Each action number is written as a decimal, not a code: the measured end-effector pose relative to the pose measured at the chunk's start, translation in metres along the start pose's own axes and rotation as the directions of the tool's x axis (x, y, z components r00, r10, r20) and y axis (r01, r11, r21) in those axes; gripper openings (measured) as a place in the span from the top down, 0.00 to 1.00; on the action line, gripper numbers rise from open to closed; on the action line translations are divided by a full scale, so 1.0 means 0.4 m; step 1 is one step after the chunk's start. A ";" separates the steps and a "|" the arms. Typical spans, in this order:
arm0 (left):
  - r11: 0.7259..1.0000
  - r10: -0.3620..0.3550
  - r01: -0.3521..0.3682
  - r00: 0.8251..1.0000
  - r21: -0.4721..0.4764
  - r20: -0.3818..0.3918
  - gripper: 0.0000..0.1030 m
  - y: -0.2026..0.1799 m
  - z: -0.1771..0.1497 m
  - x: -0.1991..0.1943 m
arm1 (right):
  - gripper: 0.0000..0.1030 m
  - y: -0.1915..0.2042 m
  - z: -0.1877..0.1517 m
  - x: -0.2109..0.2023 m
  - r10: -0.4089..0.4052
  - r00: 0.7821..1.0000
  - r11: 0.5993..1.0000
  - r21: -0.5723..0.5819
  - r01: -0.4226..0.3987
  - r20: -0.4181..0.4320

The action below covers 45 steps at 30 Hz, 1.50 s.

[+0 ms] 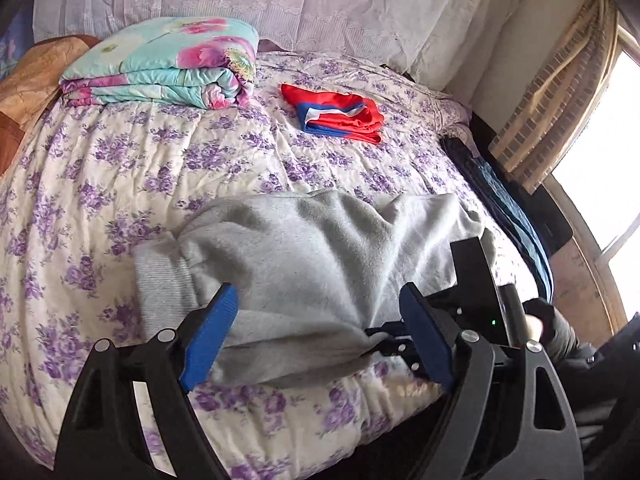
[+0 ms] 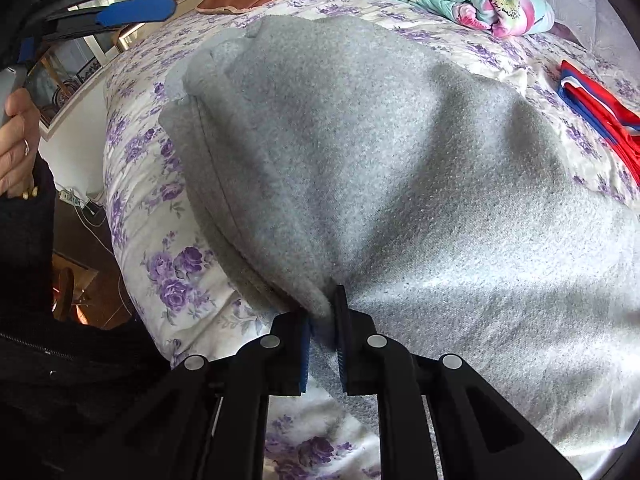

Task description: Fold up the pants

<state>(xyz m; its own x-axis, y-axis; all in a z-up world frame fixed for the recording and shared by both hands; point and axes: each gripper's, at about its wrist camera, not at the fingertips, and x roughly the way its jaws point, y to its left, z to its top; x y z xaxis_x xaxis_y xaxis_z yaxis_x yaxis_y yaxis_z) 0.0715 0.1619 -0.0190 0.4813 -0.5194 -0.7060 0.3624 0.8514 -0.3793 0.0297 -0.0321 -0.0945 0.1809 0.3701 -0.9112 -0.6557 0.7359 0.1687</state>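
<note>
Grey fleece pants [image 1: 304, 264] lie bunched on the purple-flowered bedspread [image 1: 120, 160], ribbed cuff at the left. My left gripper [image 1: 320, 320] is open, its blue pads either side of the pants' near edge, above the cloth. My right gripper [image 2: 325, 320] is shut on a pinched fold of the grey pants [image 2: 380, 152] at their near edge; it also shows in the left wrist view [image 1: 472, 280]. The left gripper shows at the upper left of the right wrist view [image 2: 132, 12].
A folded teal floral quilt [image 1: 168, 64] and a brown pillow [image 1: 28, 84] lie at the head of the bed. A folded red and blue garment [image 1: 340, 114] lies beyond the pants. A window with curtain [image 1: 560, 92] is at the right. The bed edge [image 2: 132, 216] drops to the floor.
</note>
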 end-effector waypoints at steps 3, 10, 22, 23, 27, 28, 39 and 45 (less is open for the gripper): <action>0.994 0.007 -0.010 1.000 -0.109 -0.026 0.31 0.012 -0.002 0.077 | 0.87 -0.024 -0.009 -0.012 0.017 0.999 0.999 0.036 -0.019 0.047; 0.978 0.140 -0.162 0.977 -0.134 -0.160 0.80 0.000 -0.113 0.223 | 0.53 0.010 -0.079 -0.098 -0.001 0.994 1.000 0.026 -0.001 0.105; 0.973 0.174 -0.195 0.972 -0.124 -0.157 0.89 0.010 -0.139 0.215 | 0.89 -0.059 0.021 0.012 0.072 0.997 0.977 0.196 -0.078 0.040; 0.972 0.178 -0.198 0.971 -0.124 -0.158 0.91 0.011 -0.139 0.216 | 0.89 -0.062 0.020 0.009 0.085 0.995 0.974 0.209 -0.092 0.045; 0.973 0.175 -0.196 0.971 -0.126 -0.160 0.91 0.014 -0.139 0.217 | 0.87 -0.126 0.012 -0.081 0.110 0.990 0.943 0.305 -0.131 0.083; 0.973 0.175 -0.196 0.972 -0.125 -0.159 0.91 0.014 -0.139 0.216 | 0.87 -0.160 -0.002 -0.130 0.097 0.988 0.933 0.335 -0.134 0.124; 0.965 0.222 -0.240 0.962 -0.108 -0.156 0.91 -0.005 -0.138 0.221 | 0.51 -0.764 -0.417 -0.530 -0.305 0.935 0.543 0.840 0.014 0.182; 0.957 0.229 -0.253 0.959 -0.141 -0.166 0.91 0.000 -0.134 0.221 | 0.51 -0.903 -0.499 -0.471 -0.196 0.956 0.439 0.891 -0.113 0.217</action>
<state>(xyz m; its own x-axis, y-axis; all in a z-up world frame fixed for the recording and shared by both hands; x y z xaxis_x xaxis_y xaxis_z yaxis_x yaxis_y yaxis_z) 0.0712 0.1200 -0.1136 0.4121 -0.2911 -0.8634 0.1123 0.9566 -0.2689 0.0862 -0.4810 -0.0588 0.4605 0.3332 -0.8228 0.3453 0.7866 0.5118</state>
